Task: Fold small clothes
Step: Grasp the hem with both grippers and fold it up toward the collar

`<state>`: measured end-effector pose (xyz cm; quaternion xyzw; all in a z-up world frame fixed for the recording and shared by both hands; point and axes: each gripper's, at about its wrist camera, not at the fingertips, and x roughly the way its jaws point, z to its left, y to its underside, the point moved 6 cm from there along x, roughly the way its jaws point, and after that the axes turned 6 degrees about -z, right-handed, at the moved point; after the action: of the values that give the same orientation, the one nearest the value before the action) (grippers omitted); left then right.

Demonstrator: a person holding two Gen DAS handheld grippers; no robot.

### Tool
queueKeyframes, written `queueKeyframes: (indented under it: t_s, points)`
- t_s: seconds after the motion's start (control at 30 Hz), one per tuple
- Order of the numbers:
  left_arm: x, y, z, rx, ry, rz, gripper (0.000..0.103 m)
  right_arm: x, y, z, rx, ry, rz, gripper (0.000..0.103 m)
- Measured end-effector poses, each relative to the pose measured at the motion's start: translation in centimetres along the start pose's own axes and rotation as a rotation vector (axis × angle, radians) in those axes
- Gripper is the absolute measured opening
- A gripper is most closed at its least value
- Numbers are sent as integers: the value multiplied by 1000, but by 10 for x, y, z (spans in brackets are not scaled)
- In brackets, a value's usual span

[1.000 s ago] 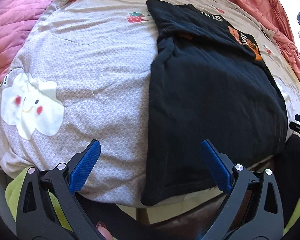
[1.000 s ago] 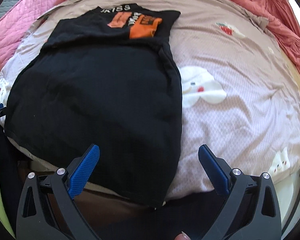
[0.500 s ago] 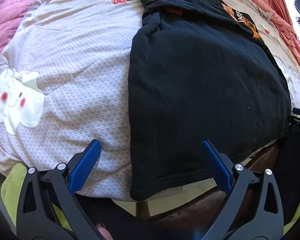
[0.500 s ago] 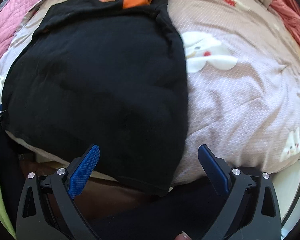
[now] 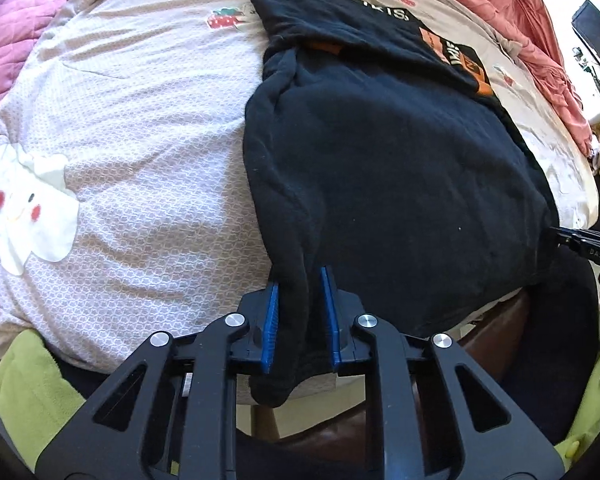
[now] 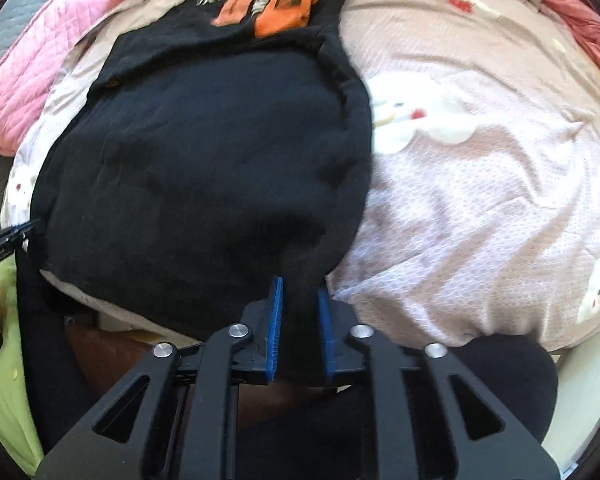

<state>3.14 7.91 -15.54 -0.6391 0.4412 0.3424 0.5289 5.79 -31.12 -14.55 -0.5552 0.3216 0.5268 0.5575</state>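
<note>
Both grippers now clamped on the shirt's near hem; fold ready to start.

Left wrist view: the left gripper [image 5: 300, 312], wide apart half a second ago, is now narrowed on the near left corner of the black shirt [image 5: 388, 168], cloth bunched between its blue pads [image 5: 270, 320]. The shirt lies flat on the quilt [image 5: 140, 152], hem overhanging the bed edge. Right wrist view: the right gripper [image 6: 300, 320] has likewise closed on the near right corner of the shirt [image 6: 204, 168], its orange print [image 6: 276, 8] at the far end. Judgement: both corners secured, so lifting the hem toward the print comes next.
</note>
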Motion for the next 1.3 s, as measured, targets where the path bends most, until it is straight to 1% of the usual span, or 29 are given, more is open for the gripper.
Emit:
queueKeyframes:
  t_s: [0.03,0.07,0.17,0.2,0.23,0.27,0.3,0.33,0.4,0.53,0.63,0.7,0.83,0.87,0.93,1.03,1.13,1.17,1.3]
  points:
    - [3,1,0,-3,7,10,27,8,0,-5,-1,5,24,42]
    - [7,2,-1,-7,9,19,33,12,2,-5,-4,7,41,44]
    - [13,3,-4,-4,6,32,33,21,7,-7,-2,7,77,46]
    - [14,2,-4,-5,7,33,25,21,6,-9,1,1,72,41]
    - [16,2,-2,-12,7,33,18,21,5,-11,8,-8,66,32]
    - [15,2,0,-25,9,31,11,20,4,-13,14,-18,61,28]
    - [13,1,1,-34,17,24,7,16,3,-14,10,-31,52,20]
    - [9,-1,2,-43,30,10,4,10,2,-18,8,-41,44,15]
    - [-3,-7,0,-43,52,-36,4,0,0,-19,14,-77,20,12]
    - [-28,-23,-5,-32,103,-116,4,-28,-15,-19,36,-181,-77,11]
    - [-42,-43,-3,-70,158,-164,3,-45,-31,-16,46,-230,-158,11]
    - [-50,-63,5,-113,188,-204,3,-57,-48,-19,54,-255,-217,11]
    - [-52,-102,15,-160,191,-258,3,-66,-76,-29,82,-253,-308,11]
    - [-51,-114,17,-174,199,-271,3,-67,-82,-24,91,-248,-325,11]
    - [-48,-130,19,-190,196,-291,3,-67,-107,-30,92,-222,-373,11]
    - [-40,-156,28,-228,196,-319,3,-60,-136,-29,96,-192,-418,11]
    - [-23,-178,35,-265,189,-323,3,-36,-169,-27,92,-151,-440,11]
    - [-13,-184,37,-270,166,-316,3,-29,-174,-28,87,-137,-439,11]
    - [20,-195,46,-288,128,-281,4,6,-190,-36,109,-84,-422,11]
